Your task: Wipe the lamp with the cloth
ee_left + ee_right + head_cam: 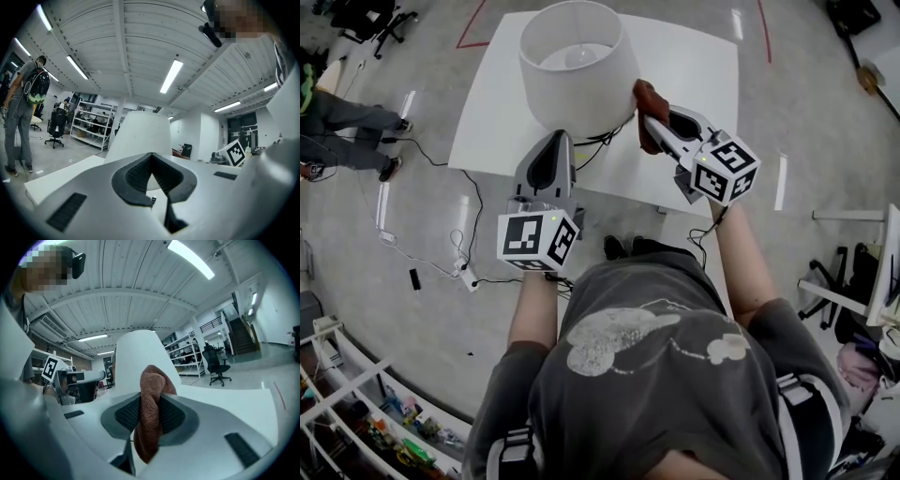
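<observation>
A white lamp with a drum shade point(577, 66) stands on the white table point(694, 66). It rises ahead in the left gripper view point(139, 136) and in the right gripper view point(140, 357). My right gripper point(654, 120) is shut on a rust-brown cloth point(650, 105), which touches or nearly touches the shade's right side. The cloth point(151, 413) hangs folded between the jaws. My left gripper point(553, 142) is shut with nothing in it, just below the shade's near side. Its jaws meet in front of the shade point(151, 176).
A black cord point(605, 139) runs from the lamp base over the table's near edge. Cables and a power strip point(464, 272) lie on the floor at left. A person point(337, 131) stands far left. Shelving point(356, 403) is at the lower left.
</observation>
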Available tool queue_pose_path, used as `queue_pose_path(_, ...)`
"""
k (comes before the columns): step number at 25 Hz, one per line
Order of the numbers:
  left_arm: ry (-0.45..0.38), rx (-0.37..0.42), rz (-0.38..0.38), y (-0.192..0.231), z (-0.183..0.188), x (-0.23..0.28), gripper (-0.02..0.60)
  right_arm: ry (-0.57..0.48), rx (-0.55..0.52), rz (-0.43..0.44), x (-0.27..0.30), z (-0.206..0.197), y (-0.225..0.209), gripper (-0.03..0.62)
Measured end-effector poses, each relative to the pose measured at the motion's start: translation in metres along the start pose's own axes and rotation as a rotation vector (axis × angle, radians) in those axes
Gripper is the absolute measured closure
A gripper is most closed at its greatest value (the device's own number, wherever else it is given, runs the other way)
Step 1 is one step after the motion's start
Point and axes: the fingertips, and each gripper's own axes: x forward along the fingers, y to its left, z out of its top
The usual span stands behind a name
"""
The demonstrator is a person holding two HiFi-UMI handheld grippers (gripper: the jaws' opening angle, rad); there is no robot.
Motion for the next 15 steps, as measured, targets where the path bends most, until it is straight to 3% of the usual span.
queue_pose_path(5, -0.017, 0.011, 0.039, -0.012, 0.009, 0.000, 0.574, -0.024, -0.016, 0.034, -0.011, 0.018, -0.004, 0.503)
queue_pose_path(15, -0.093, 0.086, 0.075, -0.031, 0.063, -0.007, 0.574, -0.204, -0.108, 0.170, -0.016, 0.121, 0.025, 0.503)
